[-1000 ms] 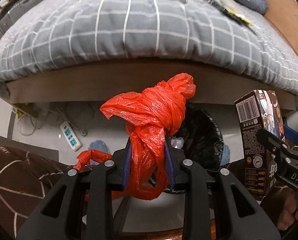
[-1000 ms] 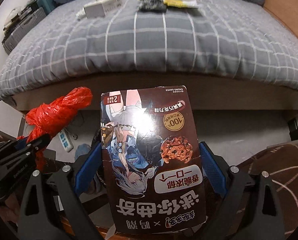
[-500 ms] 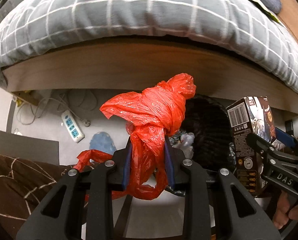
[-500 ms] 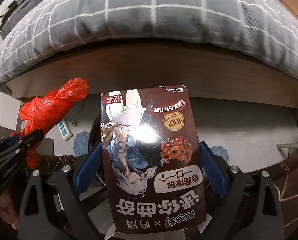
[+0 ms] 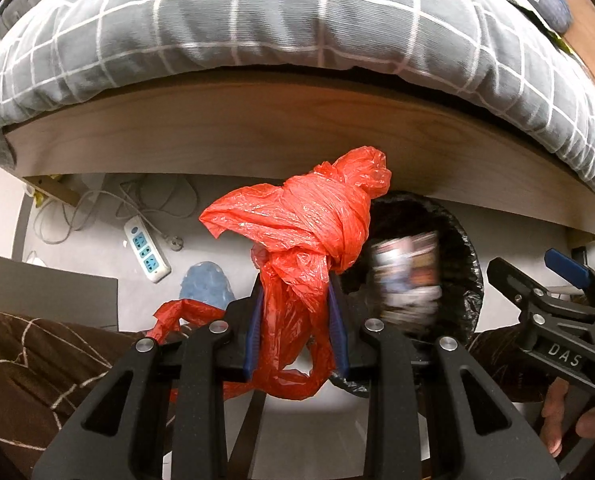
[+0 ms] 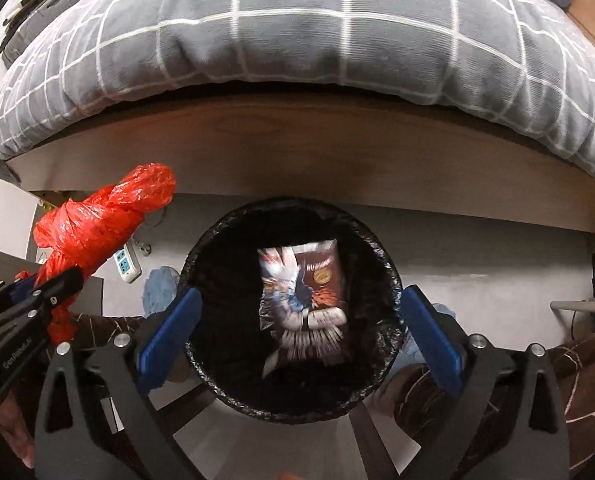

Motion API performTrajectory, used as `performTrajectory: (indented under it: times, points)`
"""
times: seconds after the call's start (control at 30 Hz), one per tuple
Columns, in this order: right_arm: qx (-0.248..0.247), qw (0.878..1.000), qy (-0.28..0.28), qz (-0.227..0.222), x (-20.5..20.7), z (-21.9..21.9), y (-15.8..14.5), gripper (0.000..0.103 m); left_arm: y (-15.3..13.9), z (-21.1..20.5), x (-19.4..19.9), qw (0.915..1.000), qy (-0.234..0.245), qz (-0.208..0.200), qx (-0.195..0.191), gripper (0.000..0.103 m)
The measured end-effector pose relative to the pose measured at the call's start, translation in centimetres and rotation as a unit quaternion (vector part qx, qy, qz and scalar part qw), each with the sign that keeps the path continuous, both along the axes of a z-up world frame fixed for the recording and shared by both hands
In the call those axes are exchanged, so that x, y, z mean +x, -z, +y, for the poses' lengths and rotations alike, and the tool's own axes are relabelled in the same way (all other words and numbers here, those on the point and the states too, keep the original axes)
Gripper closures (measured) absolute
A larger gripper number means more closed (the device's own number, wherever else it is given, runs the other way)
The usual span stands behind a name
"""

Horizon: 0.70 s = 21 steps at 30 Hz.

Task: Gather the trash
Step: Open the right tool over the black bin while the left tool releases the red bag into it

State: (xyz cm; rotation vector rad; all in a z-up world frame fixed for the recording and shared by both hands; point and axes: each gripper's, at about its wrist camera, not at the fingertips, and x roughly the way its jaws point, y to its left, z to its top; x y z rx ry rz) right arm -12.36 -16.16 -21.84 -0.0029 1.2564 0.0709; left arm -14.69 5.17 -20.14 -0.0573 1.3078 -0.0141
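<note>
The step in hand is putting trash in the bin. The snack box (image 6: 303, 300) is blurry and sits inside the mouth of the black bin (image 6: 391, 276), so it looks like it is falling in. Nothing holds it.

The right gripper (image 6: 297, 332) hangs right over the bin. Its jaws are wide apart, one blue pad (image 6: 169, 330) at 9 o'clock of the bin and the other at 3 o'clock. They touch nothing.

The left gripper (image 5: 295, 330) has its jaws pressed close on the red plastic bag (image 5: 301, 236). The bag is knotted and sticks up out of the jaws, with a loose bit hanging below. From the left wrist camera the bin is at 3 o'clock of the bag, just beside it and under the edge of the bed (image 5: 257, 32).

I think the next move is for the left gripper to slide over the bin and open up, so the red bag drops in too. It is light and floppy, so it may stick to a pad.
</note>
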Motion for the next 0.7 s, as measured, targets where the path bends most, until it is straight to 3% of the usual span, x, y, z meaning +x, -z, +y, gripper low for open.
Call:
performTrajectory:
  times: [0.7]
  points:
    - [-0.016, 0.997, 0.070, -0.024, -1.2, -9.5, -2.7, 0.007, -0.4, -11.6, 1.3, 0.9951, 0.098, -0.004, -0.014, 0.075]
